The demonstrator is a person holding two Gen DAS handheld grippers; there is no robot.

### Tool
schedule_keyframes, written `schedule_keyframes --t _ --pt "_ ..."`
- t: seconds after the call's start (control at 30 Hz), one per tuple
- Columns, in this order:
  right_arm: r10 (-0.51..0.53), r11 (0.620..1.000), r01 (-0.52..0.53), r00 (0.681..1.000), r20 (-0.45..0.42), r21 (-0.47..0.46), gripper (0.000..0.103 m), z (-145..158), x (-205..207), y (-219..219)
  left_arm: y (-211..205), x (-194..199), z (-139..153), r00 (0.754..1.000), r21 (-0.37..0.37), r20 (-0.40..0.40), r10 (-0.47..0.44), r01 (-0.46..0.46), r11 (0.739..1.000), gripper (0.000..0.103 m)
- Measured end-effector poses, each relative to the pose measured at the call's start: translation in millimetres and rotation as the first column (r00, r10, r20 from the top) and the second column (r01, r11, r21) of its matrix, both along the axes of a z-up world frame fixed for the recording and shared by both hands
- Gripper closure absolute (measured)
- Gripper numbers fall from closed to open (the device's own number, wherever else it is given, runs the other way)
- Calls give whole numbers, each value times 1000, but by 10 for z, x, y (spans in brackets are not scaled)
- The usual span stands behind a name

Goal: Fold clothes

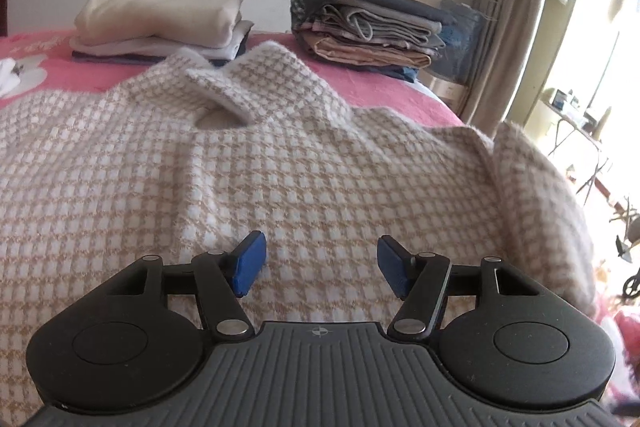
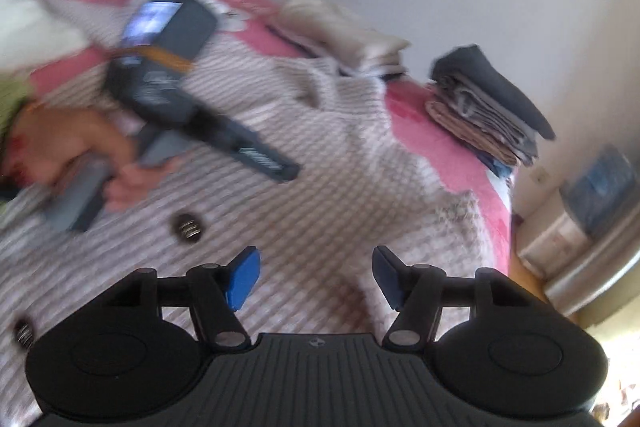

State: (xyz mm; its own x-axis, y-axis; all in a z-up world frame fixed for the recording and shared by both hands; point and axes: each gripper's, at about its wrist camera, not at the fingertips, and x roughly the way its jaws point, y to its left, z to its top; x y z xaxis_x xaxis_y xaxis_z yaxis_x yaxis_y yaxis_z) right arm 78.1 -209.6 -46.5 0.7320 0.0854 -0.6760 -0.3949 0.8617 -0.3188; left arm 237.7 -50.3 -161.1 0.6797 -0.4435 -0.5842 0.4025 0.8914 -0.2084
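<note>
Left gripper (image 1: 320, 263) hovered over checked jacket (image 1: 280, 163), blue pads (image 1: 250, 263) wide apart, nothing btwn them. Jacket lay spread flat on pink bedspread (image 1: 360, 79), collar (image 1: 224, 87) at far end, one sleeve (image 1: 536, 187) folded up at right edge. Behind it, 2 stacks of folded clothes: pale stack (image 1: 160, 23) at left, dark/grey stack (image 1: 372, 23) at right, well apart. Curtain (image 1: 508, 7) hung far right.
</note>
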Motion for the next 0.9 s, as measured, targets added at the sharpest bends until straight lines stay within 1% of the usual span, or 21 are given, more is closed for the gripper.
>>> schedule_keyframes --t 0.03,0.13,0.2,0.3,0.37,0.47,0.53,0.7,0.77,0.83,0.9 --pt "19 1000 -19 1000 -7 -9 37 -2 -73 38 -4 -11 -2 1000 4 3 -2 2 1000 40" --pt "15 1000 -15 1000 -13 -16 37 -3 -260 28 -14 -38 1 1000 15 9 -5 5 1000 40" --pt "-31 998 30 999 -11 -50 38 -33 -343 -59 -17 -55 6 1000 22 11 -8 8 1000 40" --pt "-130 983 133 991 29 -129 40 -138 -341 -322 -28 -71 -1 1000 36 18 -8 7 999 40" --pt "-148 959 161 986 73 -232 42 -281 -306 -476 -37 -80 -8 1000 46 23 -7 6 999 40" --pt "-90 932 117 992 93 -344 43 -527 -247 -589 -50 -95 -18 999 60 31 -6 4 998 40" --pt "-16 912 53 996 93 -407 43 -704 -232 -590 -58 -105 -24 999 70 36 -6 3 998 40" --pt "81 845 -18 992 94 -535 44 -1089 -148 -611 -79 -127 -40 999 92 48 -4 0 996 39" --pt "99 837 -20 989 115 -547 44 -1144 -97 -627 -87 -132 -46 999 97 51 -7 2 995 39" --pt "141 814 -43 982 125 -580 44 -1195 -53 -619 -98 -136 -54 998 103 55 -7 1 995 39" --pt "166 804 -57 978 130 -592 44 -1220 23 -621 -105 -142 -56 998 104 56 -7 1 995 38"
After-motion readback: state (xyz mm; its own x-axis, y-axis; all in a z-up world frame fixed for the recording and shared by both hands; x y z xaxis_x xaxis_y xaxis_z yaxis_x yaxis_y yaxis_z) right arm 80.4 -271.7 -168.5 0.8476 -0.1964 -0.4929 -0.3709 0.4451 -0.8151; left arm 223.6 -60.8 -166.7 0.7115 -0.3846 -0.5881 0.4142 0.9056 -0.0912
